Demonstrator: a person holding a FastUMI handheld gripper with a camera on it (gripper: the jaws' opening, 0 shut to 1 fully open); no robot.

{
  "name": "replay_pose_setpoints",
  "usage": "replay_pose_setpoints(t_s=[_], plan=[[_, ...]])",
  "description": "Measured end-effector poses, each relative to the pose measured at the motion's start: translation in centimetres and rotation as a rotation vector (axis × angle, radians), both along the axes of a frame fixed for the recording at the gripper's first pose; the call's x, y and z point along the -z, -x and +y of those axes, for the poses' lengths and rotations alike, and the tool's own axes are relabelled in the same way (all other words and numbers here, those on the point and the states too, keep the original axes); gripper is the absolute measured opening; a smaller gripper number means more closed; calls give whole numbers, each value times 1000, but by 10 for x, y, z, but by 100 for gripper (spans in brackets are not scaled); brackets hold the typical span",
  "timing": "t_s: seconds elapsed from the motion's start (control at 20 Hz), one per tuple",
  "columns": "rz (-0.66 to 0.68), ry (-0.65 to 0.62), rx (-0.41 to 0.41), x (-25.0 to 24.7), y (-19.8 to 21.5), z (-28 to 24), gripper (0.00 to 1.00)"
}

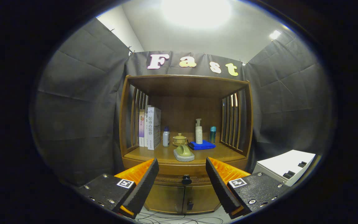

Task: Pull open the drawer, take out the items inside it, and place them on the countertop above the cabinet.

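A brown wooden cabinet (185, 93) stands ahead against the booth wall. Its drawer (169, 179) sits shut below the countertop (154, 154), with a round black knob (186, 179) at its middle. My gripper (182, 179) is open, and its fingers (144, 183) stand wide apart on either side of the knob, short of it, holding nothing. What lies inside the drawer is hidden.
On the countertop stand books (150, 127) at the left, a small white bottle (166, 137), a yellow lidded cup (179, 139), a pump bottle (199, 132) on a blue cloth (201, 145), a teal bottle (213, 134) and a green object on a grey pad (183, 154). Two cabinet doors (183, 199) sit below. A white box (286, 166) stands right.
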State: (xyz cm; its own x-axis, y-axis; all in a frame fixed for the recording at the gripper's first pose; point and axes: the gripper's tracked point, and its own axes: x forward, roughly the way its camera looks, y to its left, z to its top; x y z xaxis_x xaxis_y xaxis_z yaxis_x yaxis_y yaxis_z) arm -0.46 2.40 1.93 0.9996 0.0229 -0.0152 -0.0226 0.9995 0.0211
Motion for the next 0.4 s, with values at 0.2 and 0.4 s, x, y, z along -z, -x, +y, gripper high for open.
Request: replay_pose_setpoints(t_s=[0.2,0.4], plan=[[-8,9,-8,-3,1,4,95],[-11,6,-17,-4,2,7,95]])
